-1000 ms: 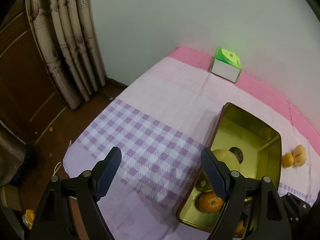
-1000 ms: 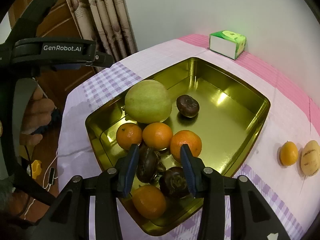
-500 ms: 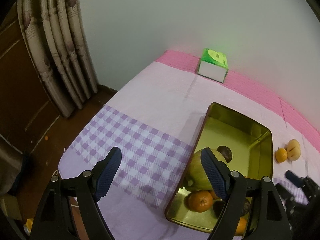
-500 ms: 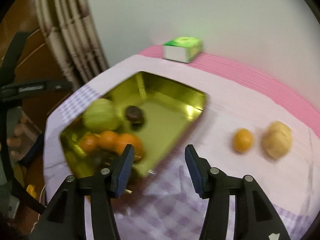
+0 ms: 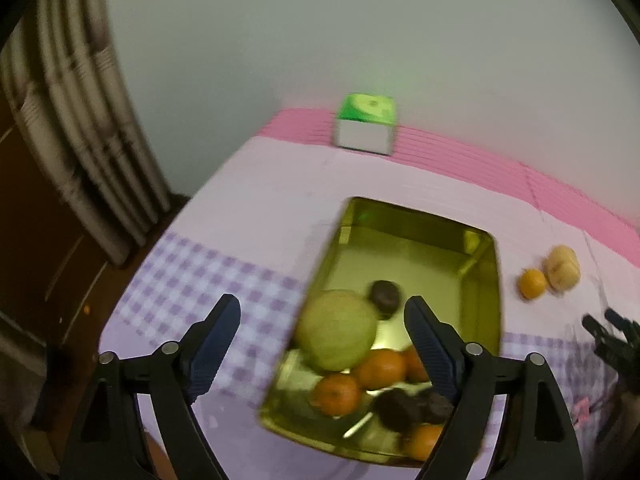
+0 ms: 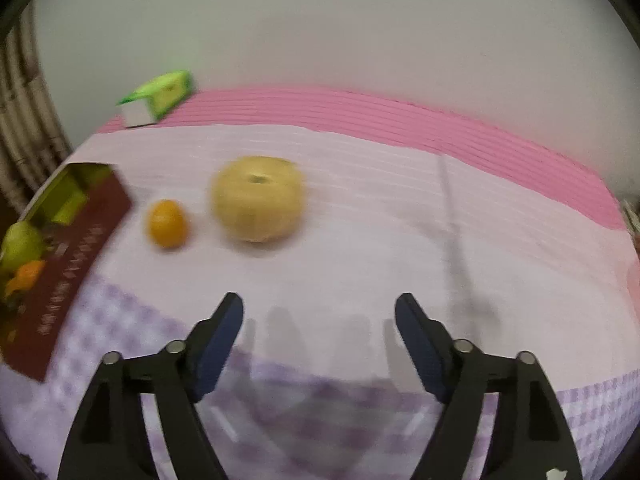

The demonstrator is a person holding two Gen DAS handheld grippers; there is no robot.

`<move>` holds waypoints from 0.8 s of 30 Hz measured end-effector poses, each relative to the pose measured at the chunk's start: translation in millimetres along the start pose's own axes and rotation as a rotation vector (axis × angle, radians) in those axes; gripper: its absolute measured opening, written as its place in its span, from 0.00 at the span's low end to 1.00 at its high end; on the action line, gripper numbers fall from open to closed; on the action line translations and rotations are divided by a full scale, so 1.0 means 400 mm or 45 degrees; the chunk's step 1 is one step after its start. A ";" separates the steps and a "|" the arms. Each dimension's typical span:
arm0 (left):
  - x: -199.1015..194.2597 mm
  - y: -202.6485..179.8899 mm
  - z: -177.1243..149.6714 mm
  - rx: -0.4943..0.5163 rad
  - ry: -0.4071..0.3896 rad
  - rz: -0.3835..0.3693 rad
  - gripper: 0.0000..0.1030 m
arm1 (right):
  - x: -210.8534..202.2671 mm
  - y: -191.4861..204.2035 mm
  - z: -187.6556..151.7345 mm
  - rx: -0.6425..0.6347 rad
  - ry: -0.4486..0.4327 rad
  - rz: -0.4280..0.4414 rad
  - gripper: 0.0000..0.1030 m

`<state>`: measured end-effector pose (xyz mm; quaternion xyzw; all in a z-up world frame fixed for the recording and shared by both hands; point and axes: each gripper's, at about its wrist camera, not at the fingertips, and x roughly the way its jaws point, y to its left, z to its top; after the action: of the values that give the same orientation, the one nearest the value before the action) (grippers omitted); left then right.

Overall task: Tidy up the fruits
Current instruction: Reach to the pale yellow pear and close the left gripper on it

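A gold tin (image 5: 416, 240) on the pink and purple cloth holds a big green fruit (image 5: 338, 330), several oranges (image 5: 336, 394) and dark round fruits (image 5: 384, 298). My left gripper (image 5: 322, 306) hovers above the tin's left side, its jaws opening a little with nothing between them. To the right of the tin, a loose orange (image 6: 167, 224) and a pale yellow fruit (image 6: 258, 198) lie on the cloth. My right gripper (image 6: 319, 300) hangs over bare cloth in front of those two, its jaws opening and empty. The tin's red outer wall (image 6: 80, 248) is at its left.
A green and white tissue box (image 5: 366, 128) stands by the back wall, on the pink stripe. A curtain (image 5: 80, 140) and a wooden door are beyond the table's left edge. A black part of the other gripper (image 5: 612, 336) shows at the right border.
My right gripper has swung right, from over the fruit in the tin to bare cloth near the loose orange and yellow fruit, and its jaws have widened. The left gripper has shifted right, over the tin.
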<state>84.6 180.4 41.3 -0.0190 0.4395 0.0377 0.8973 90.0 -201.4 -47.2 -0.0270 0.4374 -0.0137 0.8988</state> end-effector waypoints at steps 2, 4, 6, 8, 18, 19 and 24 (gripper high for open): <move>0.005 -0.060 0.012 0.048 0.019 -0.045 0.83 | 0.015 -0.036 -0.002 0.025 0.013 -0.024 0.75; 0.011 -0.120 0.024 0.089 0.033 -0.088 0.83 | 0.026 -0.064 -0.005 0.034 0.018 -0.046 0.77; 0.019 -0.184 0.032 0.146 0.045 -0.122 0.85 | 0.036 -0.085 -0.005 0.043 0.022 -0.070 0.82; 0.032 -0.254 0.036 0.213 0.051 -0.155 0.85 | 0.043 -0.111 -0.008 0.061 0.021 -0.082 0.83; 0.114 -0.563 0.049 0.431 0.095 -0.329 0.85 | 0.077 -0.210 -0.017 0.156 0.038 -0.104 0.96; 0.123 -0.583 0.051 0.445 0.102 -0.343 0.85 | 0.083 -0.212 -0.017 0.167 0.050 -0.115 0.99; 0.165 -0.682 0.049 0.521 0.129 -0.352 0.85 | 0.082 -0.215 -0.020 0.168 0.050 -0.108 1.00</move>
<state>163.3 -86.6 1.3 0.1013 0.4757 -0.1761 0.8558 103.8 -289.0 -72.8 0.0139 0.4514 -0.0812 0.8885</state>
